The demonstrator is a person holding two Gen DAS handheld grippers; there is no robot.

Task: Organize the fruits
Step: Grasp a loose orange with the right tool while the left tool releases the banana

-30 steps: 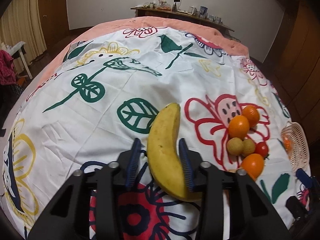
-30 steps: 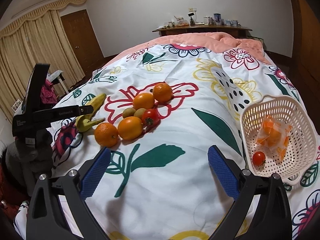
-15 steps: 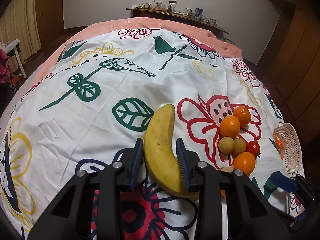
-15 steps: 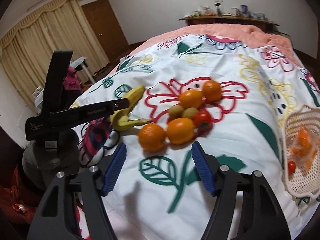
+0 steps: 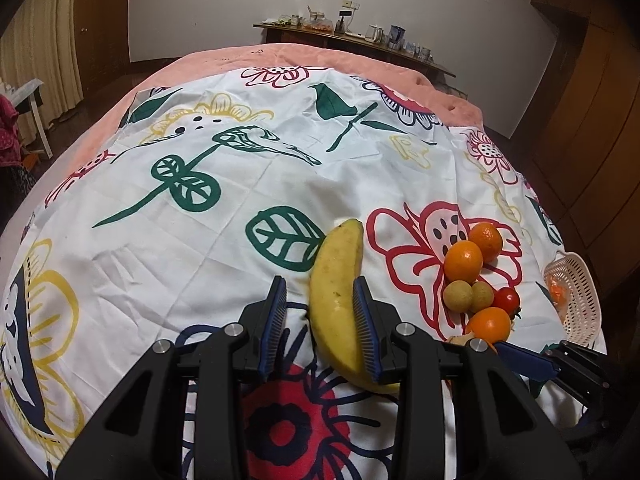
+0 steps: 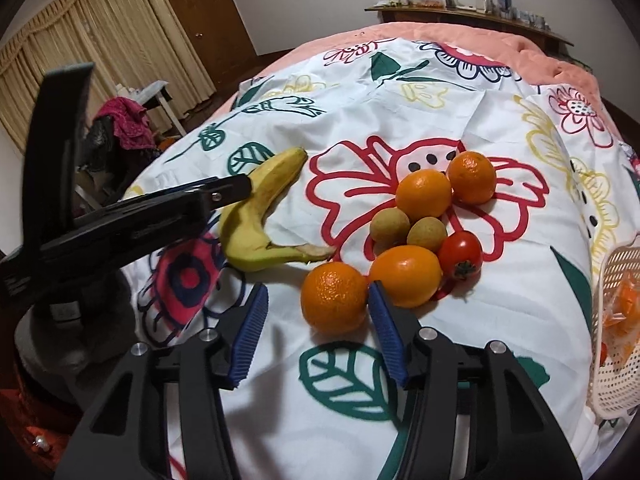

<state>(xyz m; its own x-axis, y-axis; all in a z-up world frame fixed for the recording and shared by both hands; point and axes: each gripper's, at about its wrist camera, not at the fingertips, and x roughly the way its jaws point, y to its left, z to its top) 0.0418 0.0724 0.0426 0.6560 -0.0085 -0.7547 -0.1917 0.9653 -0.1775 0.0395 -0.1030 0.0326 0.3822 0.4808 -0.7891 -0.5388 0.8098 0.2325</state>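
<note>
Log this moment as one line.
left gripper: banana between jaws | right gripper: closing around nearest orange | basket: right edge

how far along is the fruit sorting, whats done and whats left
Early. Done: the white basket already holds a small tomato and some orange pieces in a wrapper. In hand: the left gripper has its fingers at the banana, which lies on the bed; the right gripper is closing around the nearest orange, not yet pinched. Left: three more oranges, two small brown fruits and a tomato.
</note>
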